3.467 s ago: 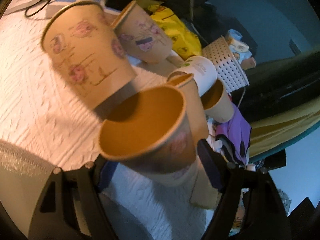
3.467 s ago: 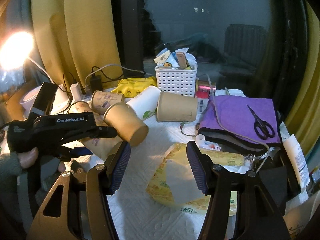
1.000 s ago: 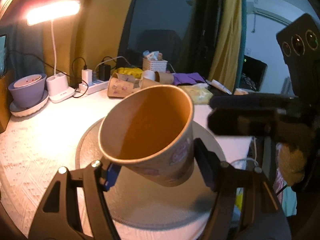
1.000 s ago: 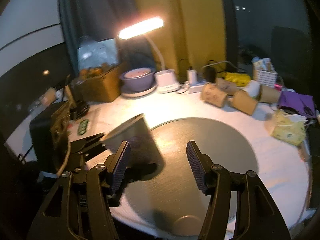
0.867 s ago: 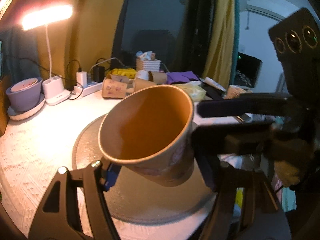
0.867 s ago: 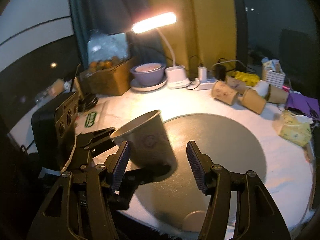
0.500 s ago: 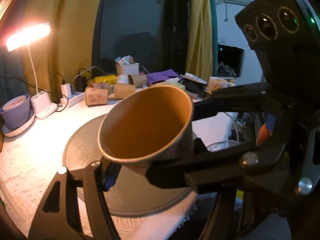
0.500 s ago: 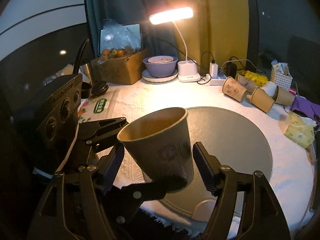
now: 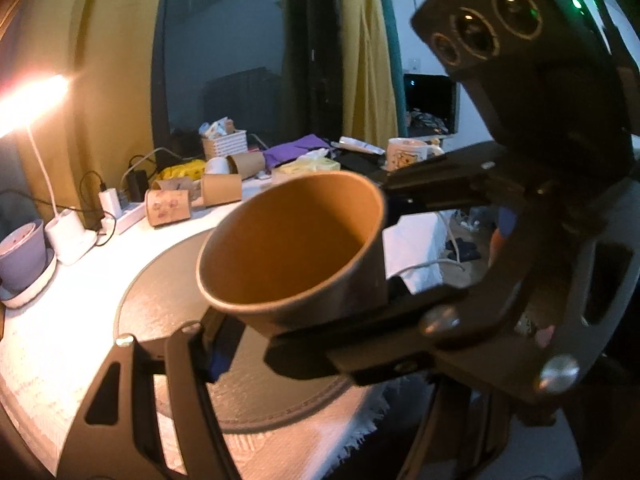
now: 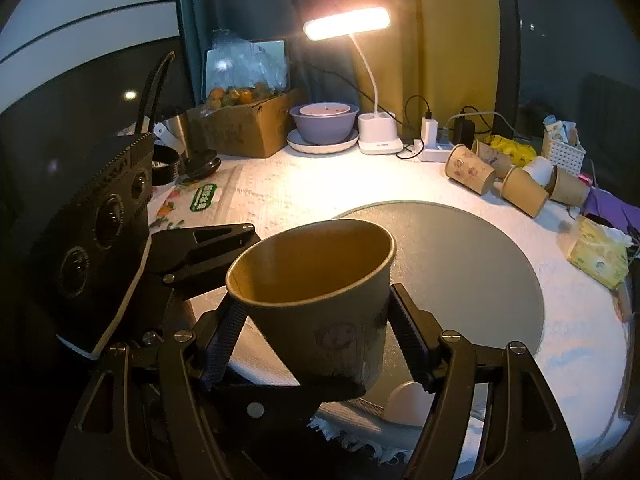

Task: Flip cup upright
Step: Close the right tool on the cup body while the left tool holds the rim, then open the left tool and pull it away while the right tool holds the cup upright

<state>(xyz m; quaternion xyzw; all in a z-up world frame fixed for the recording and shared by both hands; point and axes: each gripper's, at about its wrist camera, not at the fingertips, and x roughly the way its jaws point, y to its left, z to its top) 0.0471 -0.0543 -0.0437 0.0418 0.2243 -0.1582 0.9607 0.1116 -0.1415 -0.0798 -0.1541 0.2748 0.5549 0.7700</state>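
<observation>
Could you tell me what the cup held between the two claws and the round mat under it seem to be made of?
Cup: apparently paper, matte brown, with a thin rolled rim and a faint printed motif. Round mat: grey and matte; possibly felt or leatherette, hard to tell.

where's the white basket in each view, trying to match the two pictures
Left wrist view: the white basket sits upper left of centre, at the far edge of the table, behind the fallen cups.
Right wrist view: the basket is at the far right edge, past the fallen cups.
Shared landmark: the round grey mat.
</observation>
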